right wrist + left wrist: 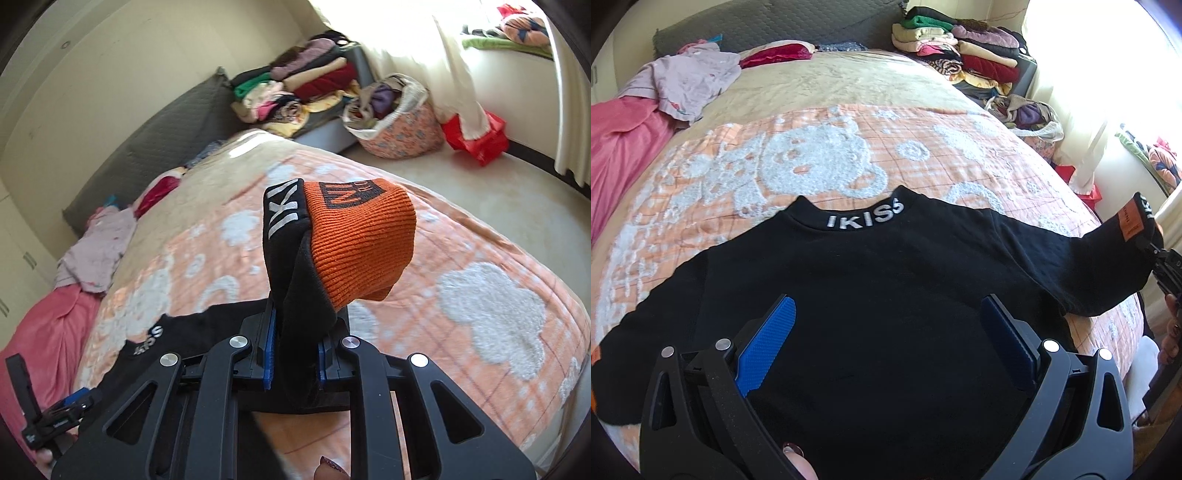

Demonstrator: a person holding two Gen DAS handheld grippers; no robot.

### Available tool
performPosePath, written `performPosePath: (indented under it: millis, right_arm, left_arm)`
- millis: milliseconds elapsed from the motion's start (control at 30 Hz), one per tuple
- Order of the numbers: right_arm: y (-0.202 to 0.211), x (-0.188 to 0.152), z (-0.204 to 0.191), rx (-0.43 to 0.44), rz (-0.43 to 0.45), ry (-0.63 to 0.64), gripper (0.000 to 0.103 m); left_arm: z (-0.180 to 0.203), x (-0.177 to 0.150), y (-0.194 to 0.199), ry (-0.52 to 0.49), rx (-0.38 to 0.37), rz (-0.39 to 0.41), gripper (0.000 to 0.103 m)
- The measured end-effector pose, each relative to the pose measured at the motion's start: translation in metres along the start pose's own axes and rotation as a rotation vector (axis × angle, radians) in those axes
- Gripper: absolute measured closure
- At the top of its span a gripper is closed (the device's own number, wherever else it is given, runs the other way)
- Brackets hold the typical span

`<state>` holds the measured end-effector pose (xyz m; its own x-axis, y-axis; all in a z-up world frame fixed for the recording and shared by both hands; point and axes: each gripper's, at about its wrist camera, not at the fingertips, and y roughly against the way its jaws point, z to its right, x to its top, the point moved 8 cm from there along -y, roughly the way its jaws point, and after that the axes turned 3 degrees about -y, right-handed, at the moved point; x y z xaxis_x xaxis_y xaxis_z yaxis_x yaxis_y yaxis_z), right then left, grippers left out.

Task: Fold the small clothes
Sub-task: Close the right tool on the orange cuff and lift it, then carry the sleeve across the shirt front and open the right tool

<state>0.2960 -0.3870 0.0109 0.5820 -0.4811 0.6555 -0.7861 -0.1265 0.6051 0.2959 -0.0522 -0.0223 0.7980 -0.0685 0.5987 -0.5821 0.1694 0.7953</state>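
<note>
We had the right tool [293, 354] clenched on the sweater [871, 295] sleeve [332, 251], left tool [886, 339] released; next, fold toward 9 o'clock.

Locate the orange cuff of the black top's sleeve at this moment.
The orange cuff is lifted off the bed, pinched just above the right tool; in the left wrist view it sits at the far right edge, beyond the black top.
</note>
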Motion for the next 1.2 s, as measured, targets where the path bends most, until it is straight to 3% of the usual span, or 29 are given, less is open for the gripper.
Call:
performPosePath:
  millis: [767,967,1200]
  right_arm:
    - [0.002,-0.037,-0.151,0.137,-0.031,0.221,0.088]
    - [-0.009,-0.065,-0.194,0.171,-0.063,0.300,0.088]
    - [-0.027,-0.099,-0.238,0.195,-0.098,0.390,0.088]
  left_arm:
    - [-0.064,-0.010,0.034,0.093,-0.014,0.034,0.009]
    - [-0.079,-0.014,0.041,0.163,-0.100,0.027,0.009]
    - [-0.096,-0.017,0.044,0.227,-0.146,0.031,0.009]
